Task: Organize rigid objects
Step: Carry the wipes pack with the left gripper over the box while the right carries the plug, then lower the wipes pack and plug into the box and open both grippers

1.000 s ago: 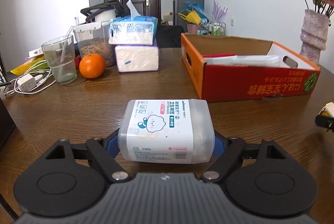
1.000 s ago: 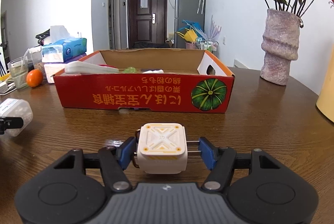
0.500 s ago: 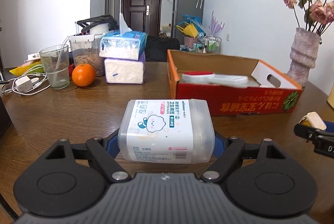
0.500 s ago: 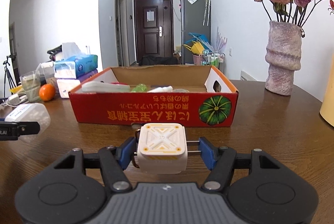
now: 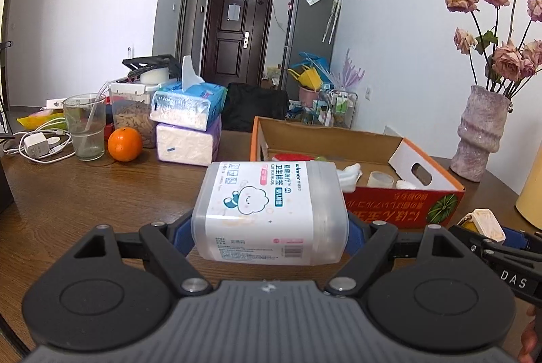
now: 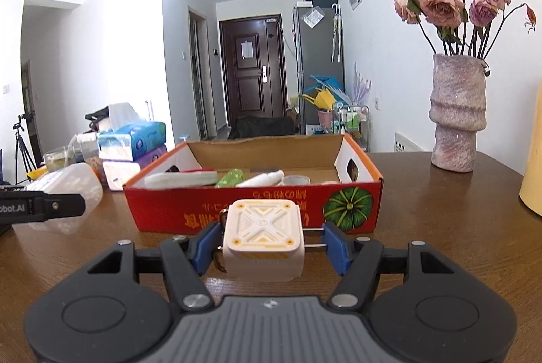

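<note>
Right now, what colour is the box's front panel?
Red with orange print and a green pumpkin graphic on the cardboard box; clearest in the right wrist view.

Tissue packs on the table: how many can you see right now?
2, stacked left of the cardboard box. The blue tissue pack lies on top, a tissue sticking up; the white and purple tissue pack sits beneath it. More could be hidden behind them.

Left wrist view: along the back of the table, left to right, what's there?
White charger → clear drinking glass → orange fruit → stacked tissue packs → open red cardboard box → mottled pink vase.
</note>
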`<state>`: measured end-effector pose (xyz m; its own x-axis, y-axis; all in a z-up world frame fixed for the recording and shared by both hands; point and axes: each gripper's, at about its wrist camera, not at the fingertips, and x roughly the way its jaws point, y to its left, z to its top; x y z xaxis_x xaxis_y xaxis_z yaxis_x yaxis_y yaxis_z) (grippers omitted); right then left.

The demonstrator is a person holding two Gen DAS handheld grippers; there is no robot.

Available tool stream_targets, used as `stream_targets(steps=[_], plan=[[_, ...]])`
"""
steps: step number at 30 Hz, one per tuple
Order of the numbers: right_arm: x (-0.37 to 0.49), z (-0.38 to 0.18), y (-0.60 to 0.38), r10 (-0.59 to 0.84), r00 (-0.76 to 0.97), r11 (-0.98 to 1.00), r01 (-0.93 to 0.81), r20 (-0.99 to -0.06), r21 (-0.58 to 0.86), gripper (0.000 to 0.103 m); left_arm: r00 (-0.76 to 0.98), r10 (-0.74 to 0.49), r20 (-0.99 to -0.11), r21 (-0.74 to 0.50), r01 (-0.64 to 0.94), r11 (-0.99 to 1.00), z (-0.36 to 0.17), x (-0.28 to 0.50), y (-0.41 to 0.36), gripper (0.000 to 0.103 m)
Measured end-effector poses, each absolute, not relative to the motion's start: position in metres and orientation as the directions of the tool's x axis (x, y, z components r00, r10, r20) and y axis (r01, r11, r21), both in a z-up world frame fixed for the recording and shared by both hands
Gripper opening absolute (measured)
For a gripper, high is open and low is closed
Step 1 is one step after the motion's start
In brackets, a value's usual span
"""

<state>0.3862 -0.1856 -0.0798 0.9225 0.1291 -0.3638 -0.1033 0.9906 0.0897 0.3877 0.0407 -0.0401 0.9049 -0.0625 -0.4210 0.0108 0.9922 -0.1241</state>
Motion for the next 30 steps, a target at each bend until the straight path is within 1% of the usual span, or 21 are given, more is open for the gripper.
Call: stream_targets(steps=[7, 18, 30], plan=[[0.388, -0.070, -0.189, 0.146, 0.937, 0.988, -0.122, -0.319, 0.094, 0.065, 0.916, -0.064, -0.397, -0.137, 0.009, 0.991, -0.026, 0.396, 0.023, 0.083], [0.406, -0.064, -0.195, 0.156, 0.947, 0.987, -0.136, -0.283, 0.088, 0.065, 0.921, -0.075, -0.382, -0.155, 0.016, 0.988, -0.016, 0.420, -0.006, 0.083], [0.425, -0.063, -0.210, 0.141, 0.951, 0.989, -0.121, -0.274, 0.087, 0.065, 0.921, -0.095, -0.377, -0.166, 0.033, 0.985, -0.013, 0.453, -0.035, 0.083]])
